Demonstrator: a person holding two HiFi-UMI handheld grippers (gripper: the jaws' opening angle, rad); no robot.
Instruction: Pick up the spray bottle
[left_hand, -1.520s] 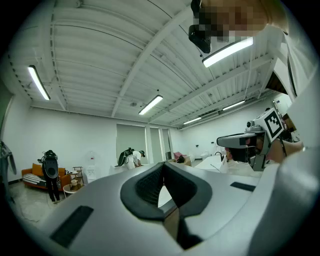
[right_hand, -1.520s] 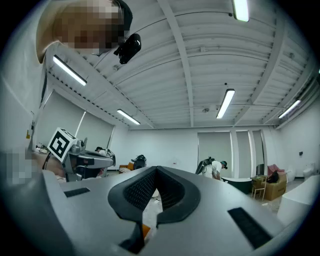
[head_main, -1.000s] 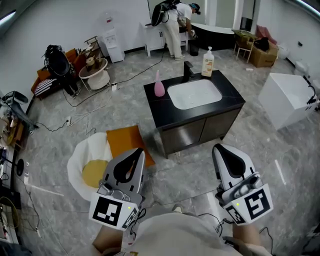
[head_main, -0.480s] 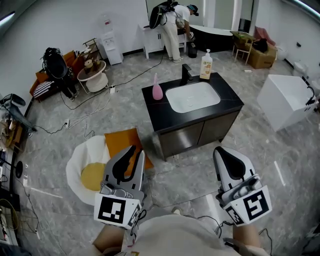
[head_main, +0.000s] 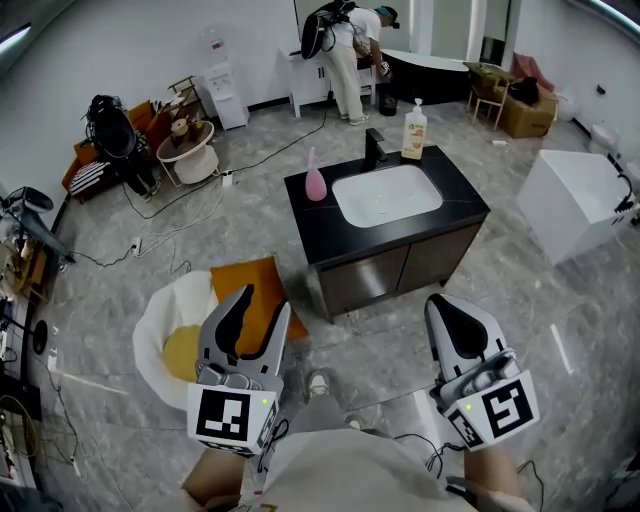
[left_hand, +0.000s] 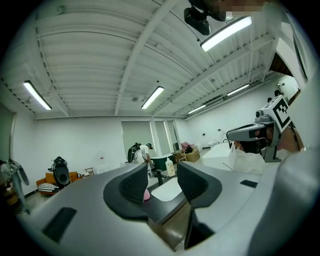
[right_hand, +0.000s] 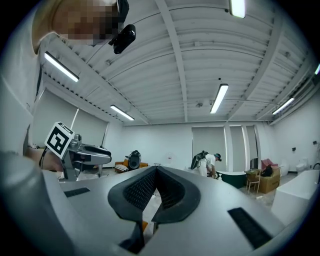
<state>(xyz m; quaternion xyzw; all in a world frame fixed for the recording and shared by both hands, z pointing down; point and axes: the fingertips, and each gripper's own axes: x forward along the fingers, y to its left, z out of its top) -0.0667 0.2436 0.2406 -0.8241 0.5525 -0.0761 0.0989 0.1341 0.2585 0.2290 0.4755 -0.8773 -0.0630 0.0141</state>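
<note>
A pink spray bottle (head_main: 315, 178) with a slim neck stands on the left part of the black sink counter (head_main: 320, 225), well ahead of both grippers. In the left gripper view the bottle (left_hand: 146, 195) shows small and far off, in the gap between the jaws. My left gripper (head_main: 263, 300) is held low at the left, and its jaws are opening with nothing between them. My right gripper (head_main: 441, 298) is at the right with its jaws shut and nothing held. Both are far short of the counter.
A white basin (head_main: 386, 192), a black tap (head_main: 375, 146) and a cream pump bottle (head_main: 414, 129) share the counter. An orange cushion (head_main: 250, 285) and a white-and-yellow beanbag (head_main: 175, 325) lie on the floor left of the cabinet. A person (head_main: 345, 55) stands far behind. A white box (head_main: 575, 200) stands at the right.
My left gripper's jaws were shut and now stand apart. The right gripper looks the same, still shut.
</note>
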